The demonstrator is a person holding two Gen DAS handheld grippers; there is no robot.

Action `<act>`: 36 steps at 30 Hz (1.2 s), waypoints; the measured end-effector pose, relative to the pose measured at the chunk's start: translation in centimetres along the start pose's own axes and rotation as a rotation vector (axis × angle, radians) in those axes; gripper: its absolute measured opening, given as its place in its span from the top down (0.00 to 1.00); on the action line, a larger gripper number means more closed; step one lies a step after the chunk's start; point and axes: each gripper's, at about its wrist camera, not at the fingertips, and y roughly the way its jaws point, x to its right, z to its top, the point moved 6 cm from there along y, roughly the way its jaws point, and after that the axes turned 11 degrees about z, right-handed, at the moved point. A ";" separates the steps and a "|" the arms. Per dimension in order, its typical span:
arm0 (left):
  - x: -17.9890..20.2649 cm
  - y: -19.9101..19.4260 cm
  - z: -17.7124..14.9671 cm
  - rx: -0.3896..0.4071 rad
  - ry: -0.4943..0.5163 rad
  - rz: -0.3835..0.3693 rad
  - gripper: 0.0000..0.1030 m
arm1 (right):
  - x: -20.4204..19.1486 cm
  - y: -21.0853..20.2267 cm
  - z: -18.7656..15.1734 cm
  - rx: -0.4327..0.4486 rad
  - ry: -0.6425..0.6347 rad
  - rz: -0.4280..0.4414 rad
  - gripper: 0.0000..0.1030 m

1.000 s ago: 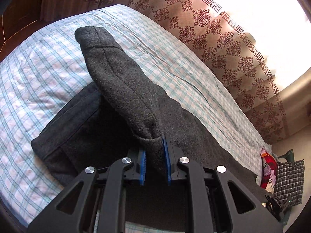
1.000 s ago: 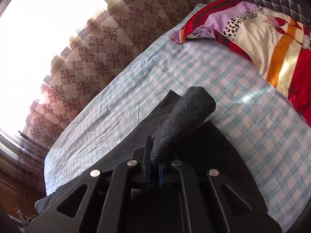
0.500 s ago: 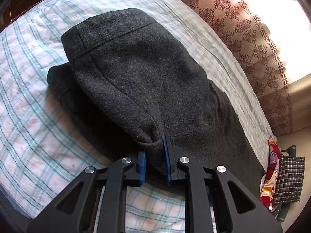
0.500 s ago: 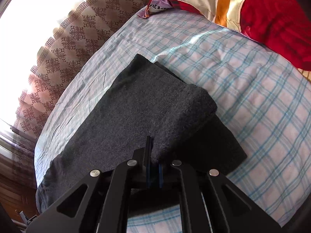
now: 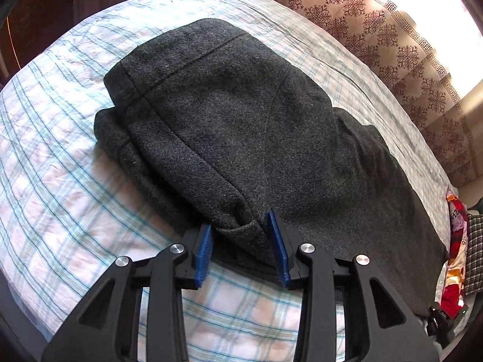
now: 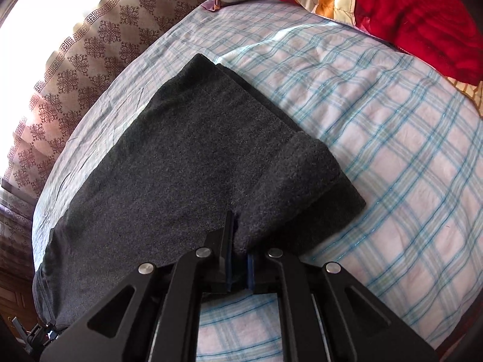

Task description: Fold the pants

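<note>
Two views: left hand-held gripper parted around pants edge, right hand-held gripper pinching the fabric.

Left wrist view: low over the near edge of the checked bed sheet, looking along its own fingers at the bottom of the frame, close to the dark pants; patterned curtain at upper right. Right wrist view: likewise low and close, facing across the same pants and sheet; curtain at upper left, colourful quilt at upper right. Shared: pants, sheet, curtain.
</note>
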 end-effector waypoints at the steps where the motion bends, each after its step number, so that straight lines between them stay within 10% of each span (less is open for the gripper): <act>1: 0.0 -0.1 0.0 0.001 0.001 0.003 0.63 | 0.0 0.0 0.0 0.000 -0.004 -0.001 0.94; 17: -7.5 -4.3 0.7 0.106 -0.141 0.130 0.40 | -0.1 -0.9 -0.1 0.032 -0.042 -0.053 0.86; 26: -1.4 -5.3 3.9 0.194 -0.023 0.154 0.16 | -0.6 -1.6 0.1 0.067 -0.118 -0.137 0.78; 32: -2.1 -0.6 4.7 0.130 0.066 0.436 0.16 | -0.2 -2.1 0.3 0.076 -0.138 -0.175 0.76; 36: -6.1 1.3 2.8 0.041 -0.044 0.334 0.16 | 0.2 -2.5 0.5 0.093 -0.137 -0.222 0.73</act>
